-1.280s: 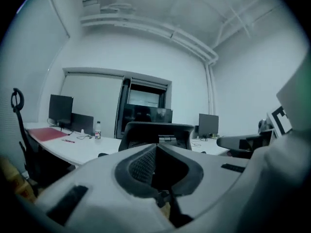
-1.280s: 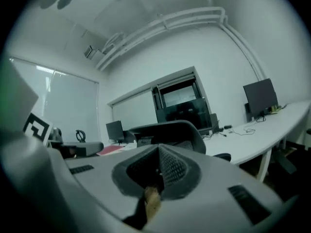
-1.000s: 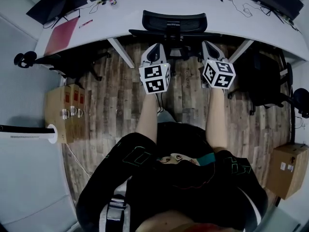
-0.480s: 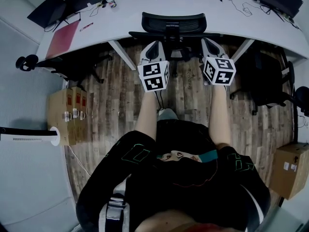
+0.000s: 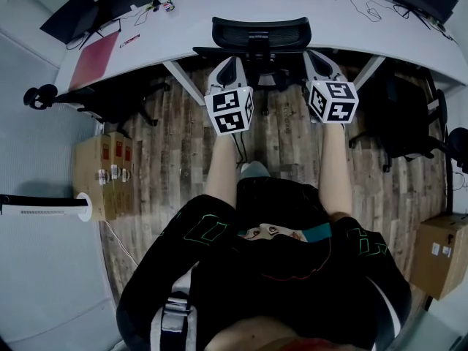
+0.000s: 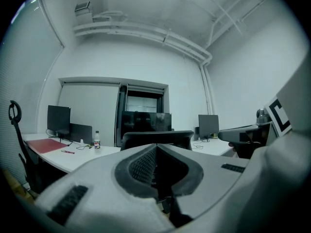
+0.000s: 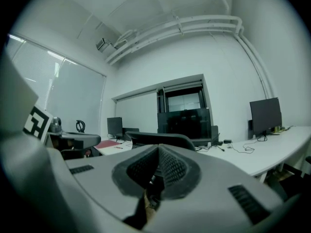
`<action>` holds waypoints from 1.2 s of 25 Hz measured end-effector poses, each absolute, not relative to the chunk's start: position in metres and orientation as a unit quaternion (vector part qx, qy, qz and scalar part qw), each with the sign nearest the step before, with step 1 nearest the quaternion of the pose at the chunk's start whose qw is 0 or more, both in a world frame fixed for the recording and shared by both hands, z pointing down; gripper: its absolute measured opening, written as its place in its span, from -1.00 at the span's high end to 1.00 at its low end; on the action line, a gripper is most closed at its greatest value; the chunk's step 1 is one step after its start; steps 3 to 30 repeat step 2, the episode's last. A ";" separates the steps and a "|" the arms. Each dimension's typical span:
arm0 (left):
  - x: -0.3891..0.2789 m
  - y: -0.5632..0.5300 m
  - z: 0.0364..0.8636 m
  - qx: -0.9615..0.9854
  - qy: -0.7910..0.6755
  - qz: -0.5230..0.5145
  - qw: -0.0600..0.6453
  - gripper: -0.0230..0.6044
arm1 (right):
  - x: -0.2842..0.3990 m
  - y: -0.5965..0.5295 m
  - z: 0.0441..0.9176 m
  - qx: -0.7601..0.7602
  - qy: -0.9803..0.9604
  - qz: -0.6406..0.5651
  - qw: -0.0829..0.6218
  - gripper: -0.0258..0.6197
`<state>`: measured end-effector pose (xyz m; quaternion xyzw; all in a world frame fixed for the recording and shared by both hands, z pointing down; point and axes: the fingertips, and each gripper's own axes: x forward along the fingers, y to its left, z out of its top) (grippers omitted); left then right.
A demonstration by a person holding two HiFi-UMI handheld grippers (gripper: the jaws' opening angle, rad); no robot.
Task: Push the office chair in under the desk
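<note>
Since a second before, the left gripper [image 5: 227, 64] and the right gripper [image 5: 316, 55] had edged forward, jaws pressed together on nothing. They flanked the office chair [image 5: 261, 32], now slightly farther under the desk [image 5: 183, 28].

My left gripper [image 5: 225, 63] and right gripper [image 5: 316, 55] are pale grey shells, each carrying a white cube [image 5: 230, 110] of black square markers, with dark ribbed pads [image 6: 143, 166] inside. My black short-sleeved top [image 5: 278, 269] has green outlines and a teal patch [image 5: 314, 234] at the collar's three o'clock.
</note>
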<state>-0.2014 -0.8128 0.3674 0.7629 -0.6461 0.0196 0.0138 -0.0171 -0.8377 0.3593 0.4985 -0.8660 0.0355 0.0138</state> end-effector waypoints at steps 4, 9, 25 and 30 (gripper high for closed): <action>-0.204 -0.814 0.367 0.761 -0.648 0.017 0.015 0.90 | -0.019 -0.838 0.359 0.494 -0.869 0.030 0.016 0.91; -0.204 -0.814 0.367 0.761 -0.648 0.017 0.015 0.90 | -0.019 -0.838 0.359 0.494 -0.869 0.030 0.016 0.91; -0.204 -0.814 0.367 0.761 -0.648 0.017 0.015 0.90 | -0.019 -0.838 0.359 0.494 -0.869 0.030 0.016 0.91; -0.204 -0.814 0.367 0.761 -0.648 0.017 0.015 0.90 | -0.019 -0.838 0.359 0.494 -0.869 0.030 0.016 0.91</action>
